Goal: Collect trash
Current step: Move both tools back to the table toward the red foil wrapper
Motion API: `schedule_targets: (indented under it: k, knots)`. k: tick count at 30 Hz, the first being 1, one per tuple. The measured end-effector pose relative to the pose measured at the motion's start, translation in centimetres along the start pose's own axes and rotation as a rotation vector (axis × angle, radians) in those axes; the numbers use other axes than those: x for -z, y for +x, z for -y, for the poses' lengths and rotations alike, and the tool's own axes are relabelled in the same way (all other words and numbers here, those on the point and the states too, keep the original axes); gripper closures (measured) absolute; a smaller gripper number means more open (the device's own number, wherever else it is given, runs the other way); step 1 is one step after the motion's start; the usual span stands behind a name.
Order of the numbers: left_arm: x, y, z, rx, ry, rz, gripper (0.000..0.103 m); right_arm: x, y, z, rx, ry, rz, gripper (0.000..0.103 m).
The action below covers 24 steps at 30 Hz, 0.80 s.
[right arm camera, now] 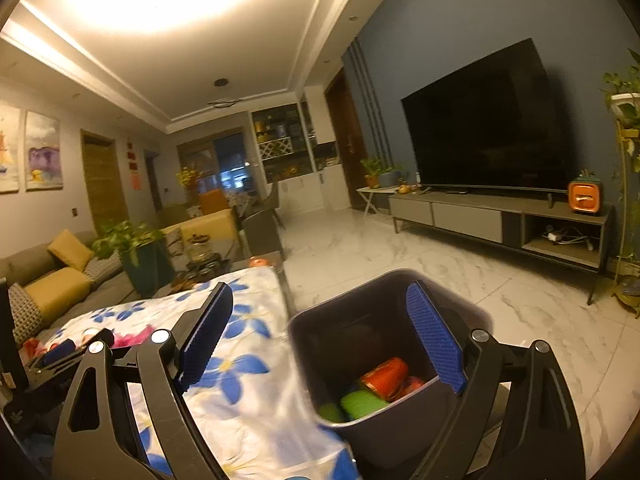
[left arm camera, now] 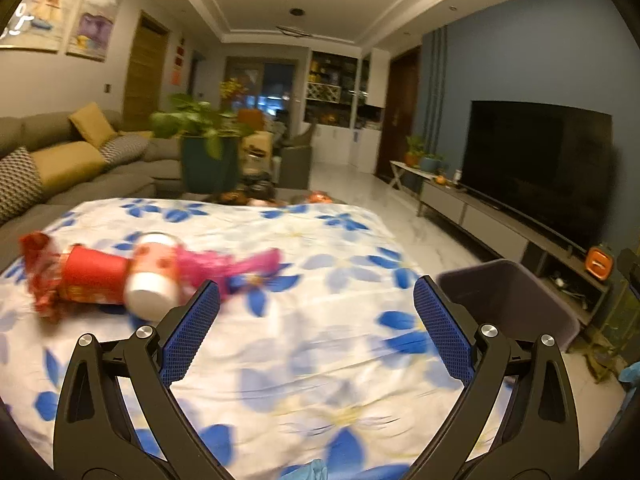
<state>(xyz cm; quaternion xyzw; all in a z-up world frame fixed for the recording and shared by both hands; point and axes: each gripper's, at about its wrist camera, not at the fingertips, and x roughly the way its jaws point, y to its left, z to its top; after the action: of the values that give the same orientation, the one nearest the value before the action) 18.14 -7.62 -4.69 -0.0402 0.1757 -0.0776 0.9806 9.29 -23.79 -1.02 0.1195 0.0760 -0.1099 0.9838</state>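
**Living room, trash on a flowered desk, bin beside it**

Living room with marble floor, grey sofa [left arm camera: 80, 168], blue wall and a dark television [left arm camera: 540, 168].

Left wrist view:
- Desk under a white cloth with blue flowers [left arm camera: 300, 280].
- Left gripper [left arm camera: 316, 300]: jaws wide apart, nothing between them, held above the cloth.
- Trash, blurred, lying on the cloth at the left: red cup [left arm camera: 94, 276] on its side; white-and-red cup [left arm camera: 154, 276] on its side just beside it; red wrapper [left arm camera: 38, 276] at the far left; pink wrapper [left arm camera: 244, 266] at the right of the group.
- Dark bin [left arm camera: 516, 300] on the floor by the desk's right edge.

Right wrist view:
- Right gripper [right arm camera: 320, 312]: jaws wide apart, empty, held over the bin [right arm camera: 360, 432] and the desk edge.
- Bin contents: red can [right arm camera: 386, 378]; green items [right arm camera: 360, 404].
- Left gripper's frame shows at the lower left.
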Motion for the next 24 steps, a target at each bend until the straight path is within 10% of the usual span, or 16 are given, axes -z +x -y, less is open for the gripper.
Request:
schedule_targets:
  k: [24]
  knots:
    - [0.4, -5.6, -19.3, -0.335, -0.164, 0.027, 0.007, 4.6, 1.9, -15.9, -0.29, -0.135, -0.111, 0.017]
